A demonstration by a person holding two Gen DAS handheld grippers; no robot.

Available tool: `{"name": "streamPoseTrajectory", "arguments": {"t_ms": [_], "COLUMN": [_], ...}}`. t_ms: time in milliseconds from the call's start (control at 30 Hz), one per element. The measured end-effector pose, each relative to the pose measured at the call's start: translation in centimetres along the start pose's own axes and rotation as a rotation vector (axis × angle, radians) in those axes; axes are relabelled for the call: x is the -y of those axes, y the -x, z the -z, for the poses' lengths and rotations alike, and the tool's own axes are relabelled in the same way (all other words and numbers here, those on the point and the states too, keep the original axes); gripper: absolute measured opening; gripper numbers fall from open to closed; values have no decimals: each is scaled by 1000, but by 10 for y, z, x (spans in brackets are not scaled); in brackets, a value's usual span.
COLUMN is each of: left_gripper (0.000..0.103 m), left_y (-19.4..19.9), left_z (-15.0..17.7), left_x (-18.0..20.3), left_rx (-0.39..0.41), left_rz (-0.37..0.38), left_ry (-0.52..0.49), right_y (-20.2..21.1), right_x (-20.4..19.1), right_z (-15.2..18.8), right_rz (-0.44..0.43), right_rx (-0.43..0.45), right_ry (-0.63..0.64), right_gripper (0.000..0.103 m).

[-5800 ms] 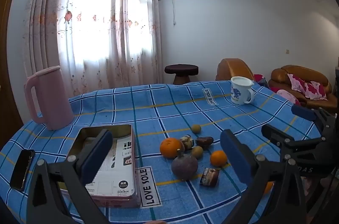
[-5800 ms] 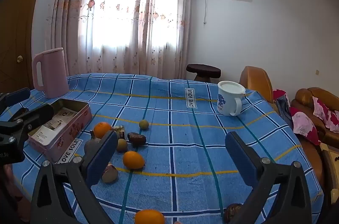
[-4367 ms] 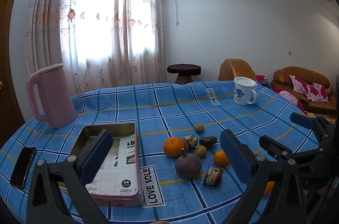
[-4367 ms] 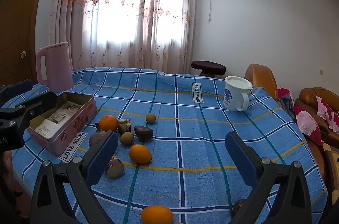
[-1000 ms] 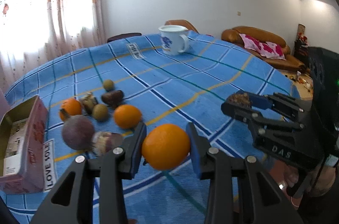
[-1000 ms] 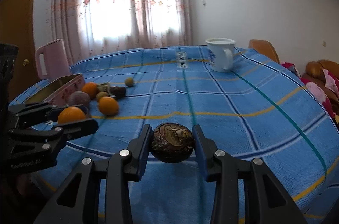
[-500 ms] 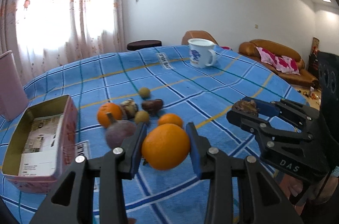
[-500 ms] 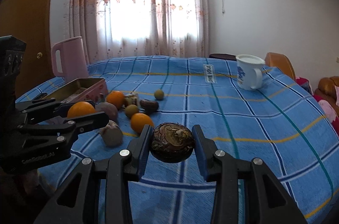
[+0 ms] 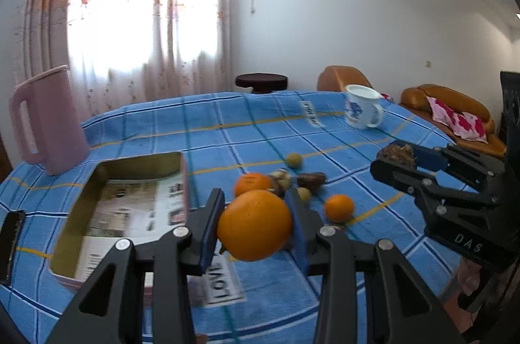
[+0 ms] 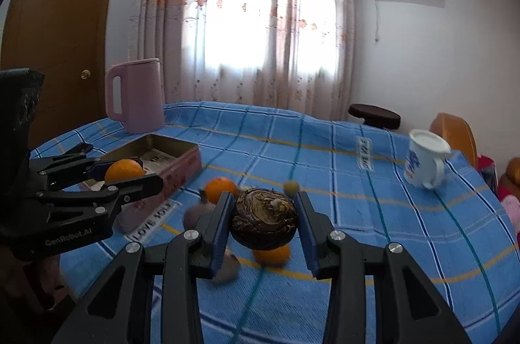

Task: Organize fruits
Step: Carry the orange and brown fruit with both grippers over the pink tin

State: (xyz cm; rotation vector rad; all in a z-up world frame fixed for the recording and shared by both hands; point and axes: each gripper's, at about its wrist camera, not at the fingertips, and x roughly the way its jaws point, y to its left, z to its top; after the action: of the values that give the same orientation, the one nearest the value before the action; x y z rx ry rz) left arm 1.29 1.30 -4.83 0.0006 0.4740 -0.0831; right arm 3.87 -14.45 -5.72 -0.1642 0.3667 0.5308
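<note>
My left gripper (image 9: 255,225) is shut on a large orange (image 9: 254,224) and holds it above the table, just right of the open tin box (image 9: 126,207). It also shows in the right wrist view (image 10: 125,170) with the orange over the box's near edge. My right gripper (image 10: 264,222) is shut on a dark brown wrinkled fruit (image 10: 265,222), held above the fruit pile; it shows at the right in the left wrist view (image 9: 398,153). Loose fruits lie on the blue checked cloth: an orange (image 9: 339,208), another orange (image 9: 252,183), a small green fruit (image 9: 294,159), a dark date-like fruit (image 9: 310,179).
A pink jug (image 9: 48,119) stands at the far left behind the box. A white mug (image 9: 360,111) stands far right. A black phone (image 9: 9,241) lies at the left table edge. A sofa (image 9: 451,116) and a stool (image 9: 261,82) stand beyond the table.
Both grippers, holding their fruits, have swung left toward the tin box. The box and pink jug have come further into both views.
</note>
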Motion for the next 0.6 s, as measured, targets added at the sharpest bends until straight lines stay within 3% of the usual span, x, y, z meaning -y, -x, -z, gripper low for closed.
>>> {"name": "streamPoseTrajectory", "arguments": {"t_ms": [600], "left_gripper": [40], "left_y": [-4], "left_z": [-9], "left_x": [-85], "left_rx": [4], "left_rz": [-151], "left_ry": [72], "right_y": [-62], "right_x": [-60], "right_z": [-57], "right_rz": [-148], "right_rx": [-7], "right_ry": [87], "right_gripper": [40]}}
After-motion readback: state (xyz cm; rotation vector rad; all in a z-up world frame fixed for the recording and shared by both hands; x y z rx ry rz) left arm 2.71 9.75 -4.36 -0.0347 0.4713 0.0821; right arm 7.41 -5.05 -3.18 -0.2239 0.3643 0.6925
